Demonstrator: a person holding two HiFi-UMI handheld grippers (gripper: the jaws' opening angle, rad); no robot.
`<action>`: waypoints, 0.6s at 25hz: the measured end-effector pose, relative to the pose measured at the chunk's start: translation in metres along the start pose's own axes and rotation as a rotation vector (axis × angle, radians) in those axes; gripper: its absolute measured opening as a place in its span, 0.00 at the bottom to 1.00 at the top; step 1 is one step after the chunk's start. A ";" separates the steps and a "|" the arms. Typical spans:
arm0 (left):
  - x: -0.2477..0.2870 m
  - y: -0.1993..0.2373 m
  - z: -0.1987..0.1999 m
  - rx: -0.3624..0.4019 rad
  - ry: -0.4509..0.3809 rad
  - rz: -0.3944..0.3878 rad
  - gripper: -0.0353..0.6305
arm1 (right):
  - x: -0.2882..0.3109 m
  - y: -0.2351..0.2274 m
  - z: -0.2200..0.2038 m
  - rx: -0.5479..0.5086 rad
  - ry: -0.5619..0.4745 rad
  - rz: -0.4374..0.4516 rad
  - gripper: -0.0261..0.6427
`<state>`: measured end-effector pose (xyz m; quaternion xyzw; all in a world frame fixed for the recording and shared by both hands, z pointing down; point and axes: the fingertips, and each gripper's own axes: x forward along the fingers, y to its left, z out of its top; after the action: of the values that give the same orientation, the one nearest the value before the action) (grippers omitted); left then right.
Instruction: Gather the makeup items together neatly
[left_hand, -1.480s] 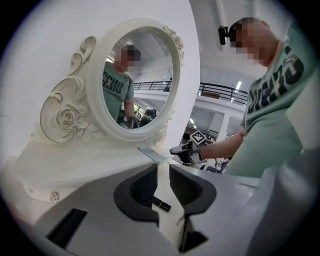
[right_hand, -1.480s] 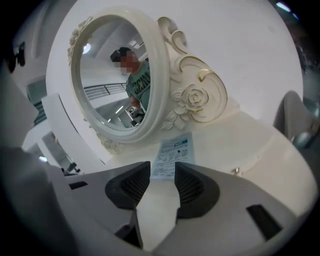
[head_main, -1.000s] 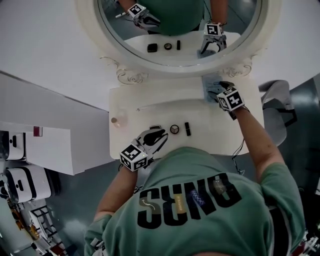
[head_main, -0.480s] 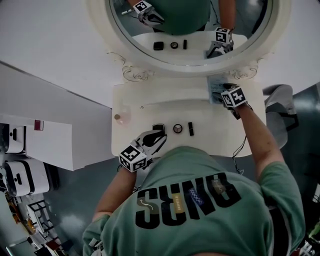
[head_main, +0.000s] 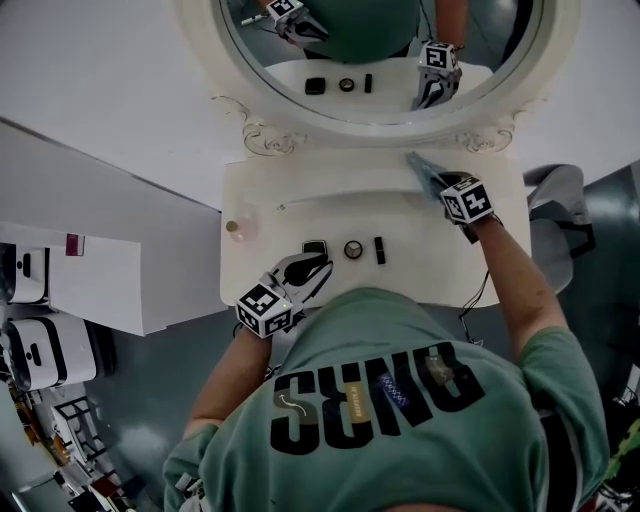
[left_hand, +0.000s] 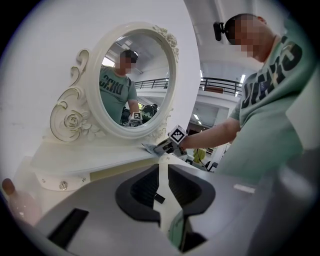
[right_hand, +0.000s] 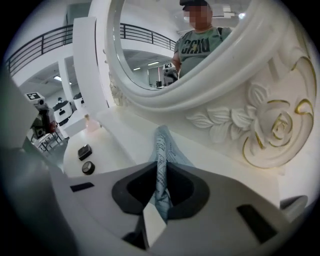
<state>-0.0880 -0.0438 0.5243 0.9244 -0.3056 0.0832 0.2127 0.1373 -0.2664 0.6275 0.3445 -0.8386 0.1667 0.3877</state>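
A black square compact (head_main: 315, 247), a round compact (head_main: 352, 249) and a black lipstick (head_main: 379, 250) lie in a row near the front of the white vanity top (head_main: 270, 270). My right gripper (head_main: 437, 186) at the back right has just been closing and is shut on a pale blue printed packet (head_main: 422, 168), which stands on edge between the jaws (right_hand: 161, 165). My left gripper (head_main: 305, 272) hovers at the front edge beside the square compact, jaws together with nothing in them. The right gripper view also shows both compacts (right_hand: 84, 151), off to the left.
A small pink bottle (head_main: 235, 228) stands at the table's left edge and a thin stick (head_main: 300, 204) lies along the raised back shelf. The oval mirror (head_main: 370, 60) in its ornate frame rises behind. A grey chair (head_main: 555, 220) is to the right, a white cabinet (head_main: 100, 290) to the left.
The packet lay flat under the open right gripper; now the jaws have shut on it and it stands tilted on edge. The left gripper has stayed in place.
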 end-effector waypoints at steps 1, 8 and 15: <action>-0.001 0.000 0.000 -0.001 0.000 0.002 0.15 | -0.006 0.009 -0.001 0.007 -0.016 0.016 0.08; 0.003 -0.006 -0.004 -0.001 -0.005 -0.009 0.15 | -0.047 0.083 -0.054 0.042 -0.050 0.107 0.08; 0.006 -0.010 -0.002 -0.021 -0.040 -0.016 0.14 | -0.040 0.102 -0.120 0.115 0.007 0.061 0.08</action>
<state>-0.0769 -0.0389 0.5240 0.9259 -0.3035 0.0597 0.2169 0.1477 -0.1114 0.6729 0.3400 -0.8364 0.2272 0.3649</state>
